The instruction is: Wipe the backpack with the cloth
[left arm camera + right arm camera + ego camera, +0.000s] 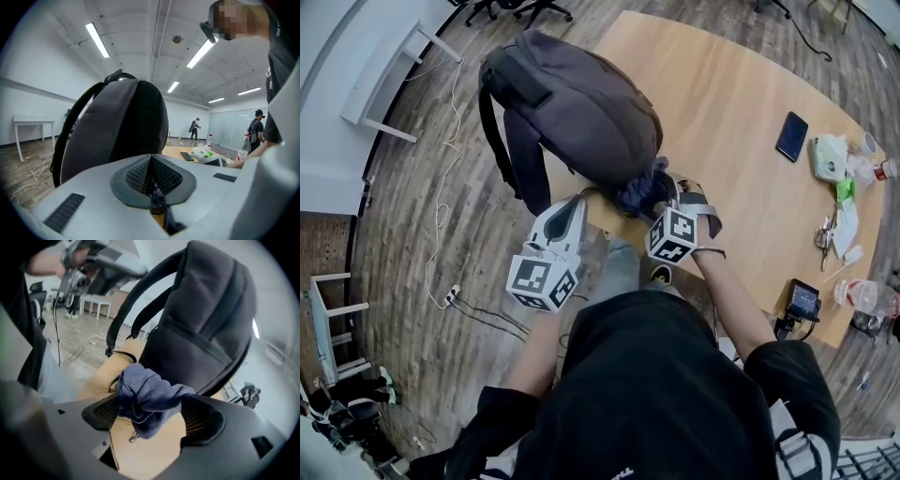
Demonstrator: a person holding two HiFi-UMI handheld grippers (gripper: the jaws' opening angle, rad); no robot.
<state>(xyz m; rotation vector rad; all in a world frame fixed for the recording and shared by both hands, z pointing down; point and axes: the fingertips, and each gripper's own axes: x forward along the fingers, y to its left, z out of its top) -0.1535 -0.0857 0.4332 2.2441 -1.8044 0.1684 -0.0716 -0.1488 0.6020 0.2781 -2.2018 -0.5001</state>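
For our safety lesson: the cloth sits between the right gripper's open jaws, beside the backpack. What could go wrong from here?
1. The cloth lies loose between the open jaws of the right gripper; it may slip away instead of wiping.
2. The backpack stands upright at the table's edge; a hard push might tip it off.

The cloth (145, 390), a dusty-blue terry rag, sits bunched in a loose wad between the widely spread fingers (202, 420) of the right gripper (152, 405). The backpack (206, 315), dark grey with black straps hanging down one side, stands upright just beyond those fingers, behind the wad, and straight ahead of the left gripper (151, 163), whose fingers are closed.
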